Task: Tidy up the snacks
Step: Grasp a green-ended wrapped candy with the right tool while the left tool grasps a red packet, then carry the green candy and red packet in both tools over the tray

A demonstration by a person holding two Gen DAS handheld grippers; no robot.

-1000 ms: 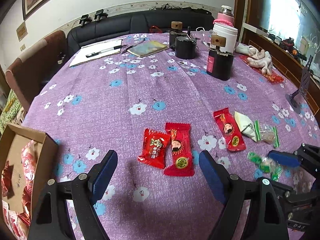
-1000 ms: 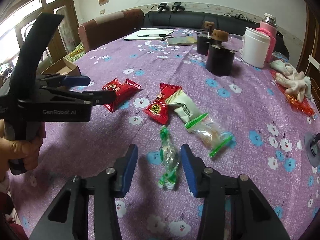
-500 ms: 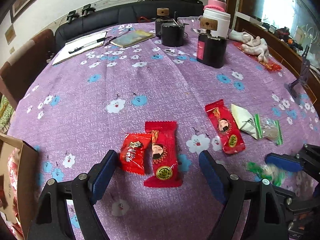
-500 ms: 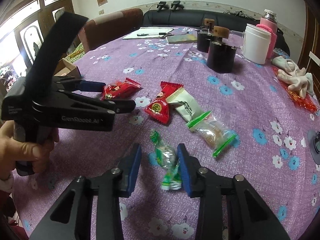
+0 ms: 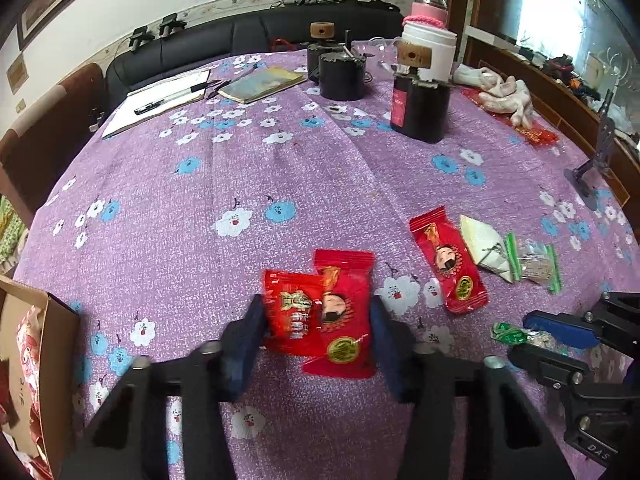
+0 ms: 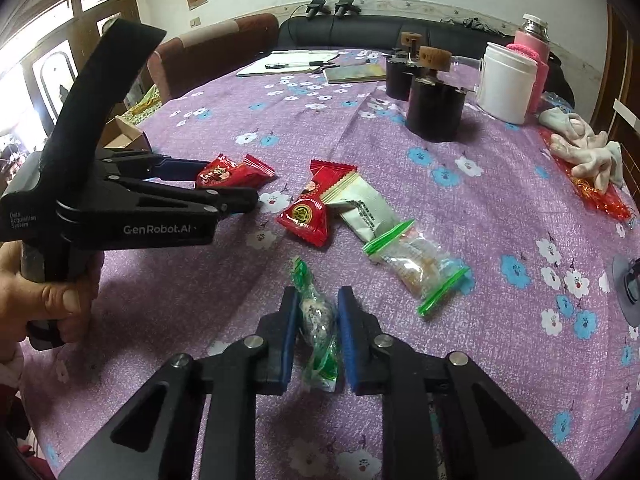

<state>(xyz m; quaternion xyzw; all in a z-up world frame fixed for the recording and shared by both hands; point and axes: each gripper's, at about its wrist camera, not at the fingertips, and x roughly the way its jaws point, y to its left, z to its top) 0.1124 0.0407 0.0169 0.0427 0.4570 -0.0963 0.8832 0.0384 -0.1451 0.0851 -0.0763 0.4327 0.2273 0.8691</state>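
since the earlier frame both tongs have been closing: the left tongs (image 5: 318, 334) now bracket two overlapping red packets (image 5: 324, 308), pads at their edges, and the right tongs (image 6: 318, 330) pinch the green-wrapped candy (image 6: 316, 316) on the tabletop (image 5: 280, 160). a cardboard box (image 5: 44, 352) at the left edge already holds red packets. another red packet (image 6: 310, 208), a white sachet (image 6: 366, 210) and a green-ended clear bag (image 6: 416, 266) remain unsorted.

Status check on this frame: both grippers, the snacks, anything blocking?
Right gripper shut on green-wrapped candy. Left gripper just closing around two red snack packets. Three snacks left on tablecloth. Nothing blocking.
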